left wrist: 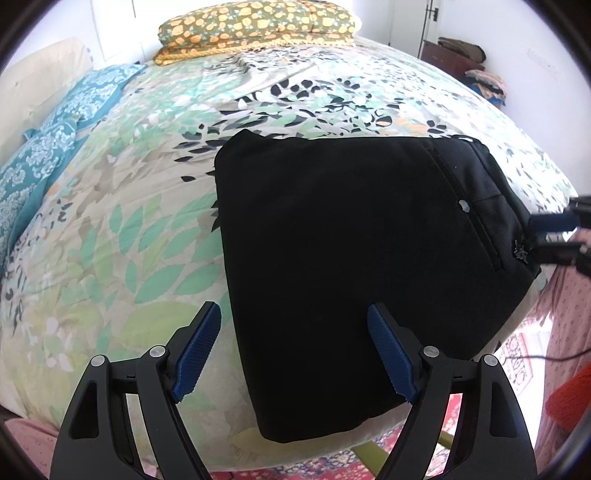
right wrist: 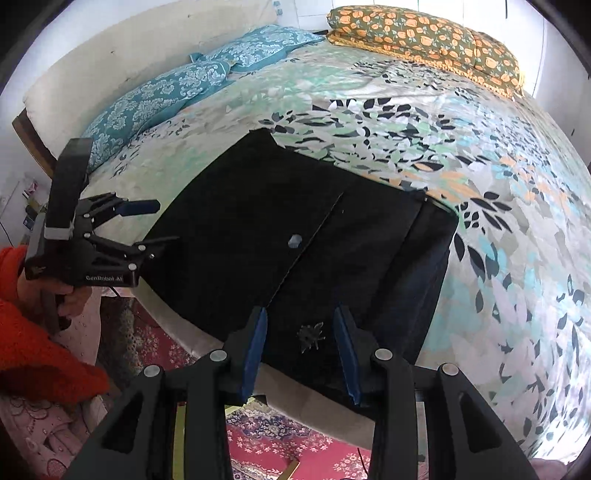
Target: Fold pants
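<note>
Spread left tool (left wrist: 293,350) over folded black pants (left wrist: 362,266) on leaf-print bed (left wrist: 129,229); right tool (right wrist: 300,350), part-spread, straddles their hem, grip unclear.

The folded pants (left wrist: 354,266) lay on the bed (left wrist: 147,229) at its near edge, one corner hanging past that edge above the rug (right wrist: 295,443) on the floor. Behind them, at the far end of the bed, lay a folded quilt (left wrist: 255,26), and along the bed's left side sat two pillows (right wrist: 177,92) against a headboard (right wrist: 122,59). The left claw (left wrist: 295,350) straddled the pants' near left edge without touching, while the right claw (right wrist: 301,350) stood over their near right corner (an emblem (right wrist: 310,336) lay between its fingers; contact could not be told).
</note>
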Demonstrator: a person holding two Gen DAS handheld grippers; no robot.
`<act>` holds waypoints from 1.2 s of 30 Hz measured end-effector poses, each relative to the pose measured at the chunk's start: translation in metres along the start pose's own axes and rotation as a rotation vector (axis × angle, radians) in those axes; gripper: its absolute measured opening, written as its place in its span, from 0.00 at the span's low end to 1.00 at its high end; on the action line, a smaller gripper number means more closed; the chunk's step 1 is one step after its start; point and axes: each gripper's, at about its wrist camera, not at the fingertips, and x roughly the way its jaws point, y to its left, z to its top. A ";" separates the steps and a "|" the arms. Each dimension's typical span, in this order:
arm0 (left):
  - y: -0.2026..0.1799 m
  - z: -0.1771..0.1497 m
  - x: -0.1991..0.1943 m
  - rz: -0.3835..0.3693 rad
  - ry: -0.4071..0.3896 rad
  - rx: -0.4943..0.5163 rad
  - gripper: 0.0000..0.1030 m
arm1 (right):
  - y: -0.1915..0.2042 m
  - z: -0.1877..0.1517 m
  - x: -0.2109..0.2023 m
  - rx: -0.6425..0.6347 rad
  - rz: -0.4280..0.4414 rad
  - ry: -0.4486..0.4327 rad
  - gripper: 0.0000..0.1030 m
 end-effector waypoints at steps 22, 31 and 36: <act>0.023 -0.001 -0.011 0.028 -0.017 -0.084 0.81 | -0.014 -0.018 0.017 0.081 0.062 0.058 0.38; 0.046 -0.003 -0.016 0.046 -0.028 -0.175 0.81 | -0.015 -0.018 0.017 0.095 0.073 0.072 0.38; 0.052 -0.004 -0.015 0.068 -0.024 -0.198 0.81 | -0.015 -0.014 0.014 0.088 0.076 0.099 0.38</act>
